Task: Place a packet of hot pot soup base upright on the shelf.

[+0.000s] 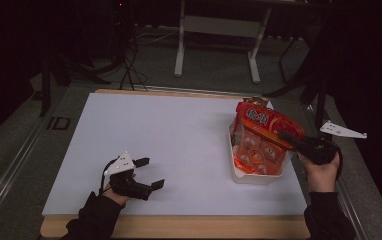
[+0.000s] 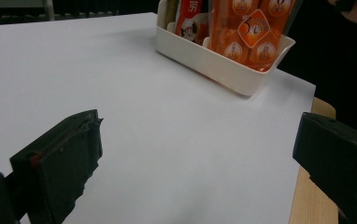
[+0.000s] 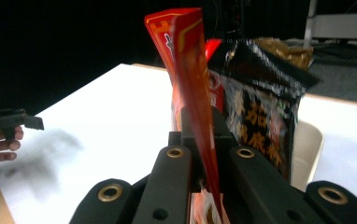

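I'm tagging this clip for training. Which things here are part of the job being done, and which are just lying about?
In the job:
- red snack bag, clamped in the right gripper
- white bin under it

Lying about:
- dark snack packet in the bin
- left gripper, open and idle over the white table
- table frame on the floor behind

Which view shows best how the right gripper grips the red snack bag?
The right gripper view: the right gripper has its jaws shut on the red snack bag edge. The high view shows the bag over the white bin; the left gripper view shows its orange lower part.
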Motion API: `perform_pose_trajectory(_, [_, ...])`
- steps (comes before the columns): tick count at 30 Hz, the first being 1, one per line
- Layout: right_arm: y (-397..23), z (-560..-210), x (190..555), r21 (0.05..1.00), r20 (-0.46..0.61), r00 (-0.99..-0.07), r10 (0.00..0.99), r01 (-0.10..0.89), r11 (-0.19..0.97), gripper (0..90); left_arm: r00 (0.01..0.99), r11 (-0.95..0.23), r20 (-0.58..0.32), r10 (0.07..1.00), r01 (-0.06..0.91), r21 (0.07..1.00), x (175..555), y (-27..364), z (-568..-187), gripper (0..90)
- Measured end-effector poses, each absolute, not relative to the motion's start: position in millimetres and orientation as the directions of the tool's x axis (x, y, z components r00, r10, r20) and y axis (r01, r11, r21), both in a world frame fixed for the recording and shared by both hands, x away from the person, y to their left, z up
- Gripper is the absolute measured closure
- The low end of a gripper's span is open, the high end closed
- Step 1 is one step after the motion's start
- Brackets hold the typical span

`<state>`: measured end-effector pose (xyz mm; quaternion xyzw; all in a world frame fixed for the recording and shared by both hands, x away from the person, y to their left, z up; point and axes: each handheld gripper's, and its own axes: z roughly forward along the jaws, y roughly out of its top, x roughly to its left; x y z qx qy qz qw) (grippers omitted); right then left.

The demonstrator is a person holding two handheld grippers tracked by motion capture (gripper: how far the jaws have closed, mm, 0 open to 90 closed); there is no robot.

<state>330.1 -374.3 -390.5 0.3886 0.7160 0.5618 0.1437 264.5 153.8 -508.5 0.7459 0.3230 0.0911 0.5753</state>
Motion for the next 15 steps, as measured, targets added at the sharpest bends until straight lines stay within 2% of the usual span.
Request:
perform_pose_trajectory(3, [-374, -399, 330, 0.901, 0.23, -0.646, 0.728, 0.425, 0.092, 90.0, 0.773, -0.129, -0.238, 0.589, 0.38, 0.916, 265, 154, -509, 1.7])
perform_pose_trajectory(7, [-376, -407, 328, 0.902, 0.251, -0.642, 0.725, 0.427, 0.066, 90.0, 0.772, -0.13, -0.238, 0.59, 0.381, 0.915, 265, 154, -509, 1.7])
perform_pose_trajectory(15, [-378, -416, 324, 0.895, 0.24, -0.631, 0.738, 0.438, 0.084, 90.0, 0.772, -0.132, -0.244, 0.587, 0.388, 0.912, 264, 153, -511, 1.7])
